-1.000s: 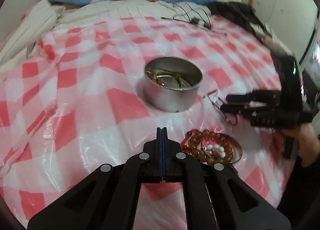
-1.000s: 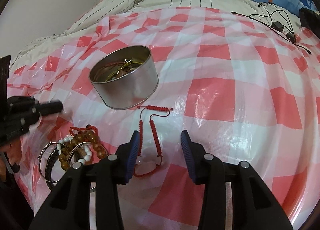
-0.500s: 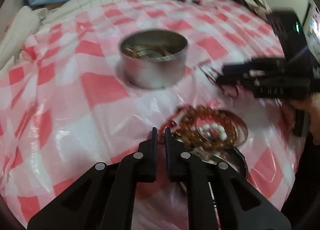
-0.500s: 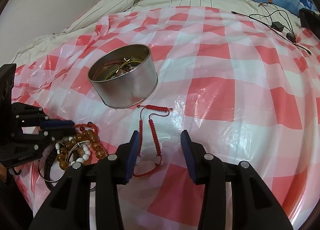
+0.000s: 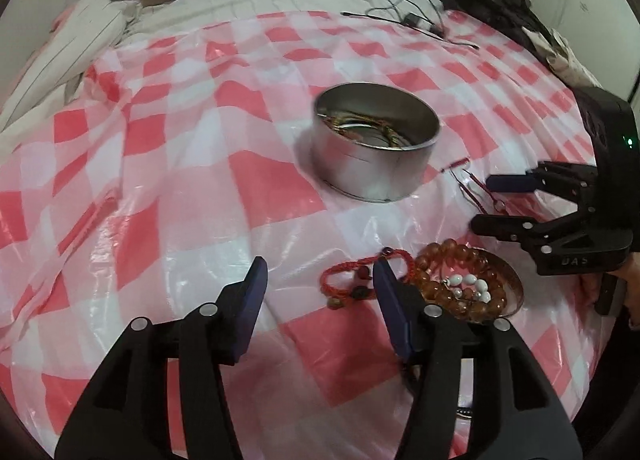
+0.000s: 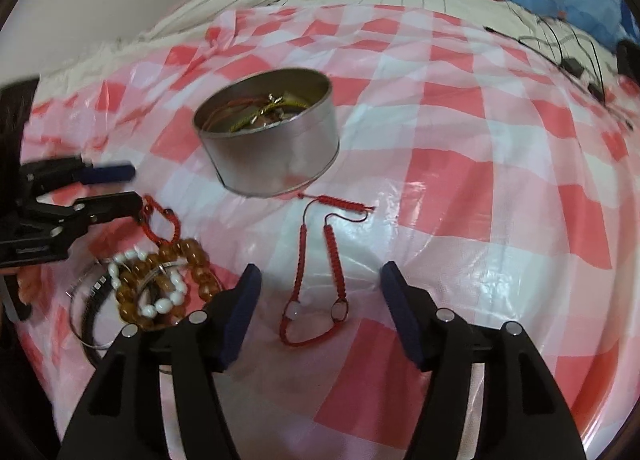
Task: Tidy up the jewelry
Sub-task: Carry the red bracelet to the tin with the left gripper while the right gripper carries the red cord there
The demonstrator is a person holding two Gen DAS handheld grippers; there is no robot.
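Right wrist view | right gripper [image 6: 316, 292] jaws just widened, empty, straddling red cord bracelet [image 6: 316, 280] at lower centre, long axis running up-frame toward tin [image 6: 276, 164] | bead bracelets [image 6: 160, 288] lower left | left gripper [image 5: 320, 292] just opened, empty | no readable writing

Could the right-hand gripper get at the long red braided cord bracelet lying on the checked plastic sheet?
Probably yes. The right gripper has just been opening, and the red braided cord bracelet lies flat between its open jaws with nothing over it. The round metal tin sits beyond, clear of the approach.
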